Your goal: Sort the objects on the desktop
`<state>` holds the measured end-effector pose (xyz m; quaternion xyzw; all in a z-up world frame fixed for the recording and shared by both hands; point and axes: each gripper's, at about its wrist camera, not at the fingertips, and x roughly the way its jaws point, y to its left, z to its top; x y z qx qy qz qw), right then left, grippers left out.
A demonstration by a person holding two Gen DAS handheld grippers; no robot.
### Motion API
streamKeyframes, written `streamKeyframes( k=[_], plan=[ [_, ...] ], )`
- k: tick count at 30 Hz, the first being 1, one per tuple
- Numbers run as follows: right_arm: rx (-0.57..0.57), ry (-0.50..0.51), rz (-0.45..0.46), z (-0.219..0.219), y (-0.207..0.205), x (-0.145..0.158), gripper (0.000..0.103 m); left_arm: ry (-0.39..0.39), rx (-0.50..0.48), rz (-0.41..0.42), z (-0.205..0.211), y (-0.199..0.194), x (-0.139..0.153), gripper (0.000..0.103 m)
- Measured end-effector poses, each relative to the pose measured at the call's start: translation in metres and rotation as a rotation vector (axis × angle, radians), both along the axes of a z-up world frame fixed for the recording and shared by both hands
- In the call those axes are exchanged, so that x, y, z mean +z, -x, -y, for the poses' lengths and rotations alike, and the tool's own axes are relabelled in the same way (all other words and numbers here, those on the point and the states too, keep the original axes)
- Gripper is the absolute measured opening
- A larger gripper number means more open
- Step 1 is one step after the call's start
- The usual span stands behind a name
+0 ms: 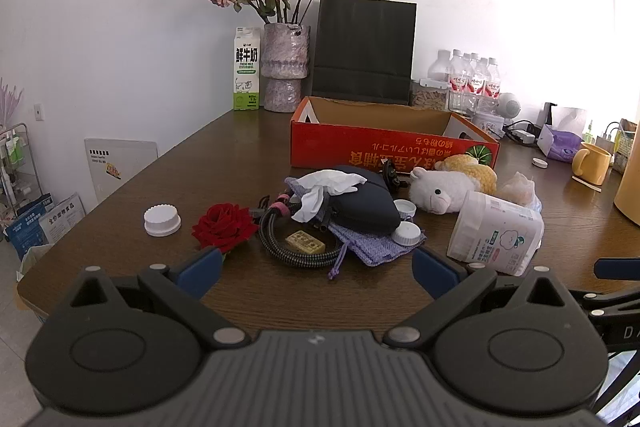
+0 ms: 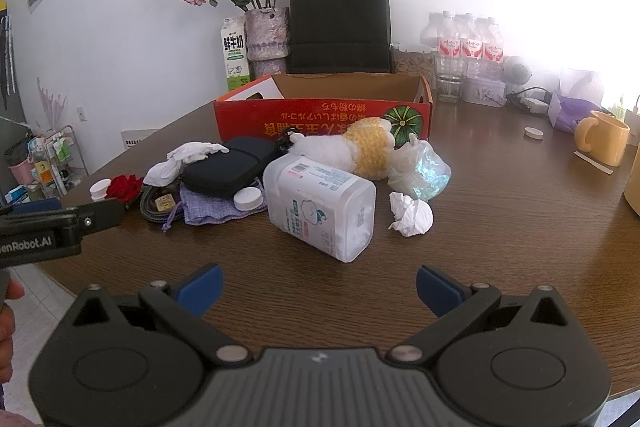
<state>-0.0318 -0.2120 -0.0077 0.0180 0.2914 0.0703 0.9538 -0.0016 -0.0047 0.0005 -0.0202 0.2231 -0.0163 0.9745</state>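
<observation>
From the left wrist view, our left tongs (image 1: pixel 318 269) sit closest, blue tips spread wide with nothing between them, hovering over the near edge of the brown worktop (image 1: pixel 248 155). Just beyond lies a heap of clutter: a red rose (image 1: pixel 224 227), a coiled cable (image 1: pixel 296 251) ringing a small yellow block (image 1: pixel 305 241), a dark pouch (image 1: pixel 366 203) with a white tissue (image 1: pixel 326 187) draped on it, and a purple cloth bag (image 1: pixel 370 245) beneath. A white lid (image 1: pixel 162 220) sits apart to the left. To the right, a white tub (image 1: pixel 494 233) lies on its side near a plush toy (image 1: pixel 444 187). Behind the heap stands an open red box (image 1: pixel 394 147).

From the right wrist view, our right tongs (image 2: pixel 319 289) are likewise spread and empty above the worktop. The tipped tub (image 2: pixel 320 207) lies straight ahead, a crumpled tissue (image 2: pixel 412 214) just to its right, a plastic bag (image 2: pixel 422 167) beyond. The left tool's arm enters at the left edge. A yellow mug (image 2: pixel 602 137) stands well apart, far right.
</observation>
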Motion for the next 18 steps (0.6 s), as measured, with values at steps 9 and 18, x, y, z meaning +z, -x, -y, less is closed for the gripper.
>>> streamKeyframes(
  k=[9,18],
  plan=[
    [0.002,-0.001,0.003,-0.0002,0.0007,0.0015,0.103,-0.001,-0.003,0.003,0.0003,0.0001,0.0008,0.103],
    [0.002,0.001,0.007,-0.0011,-0.0001,0.003,0.103,-0.001,-0.017,0.006,0.0,-0.0001,0.0018,0.103]
  ],
)
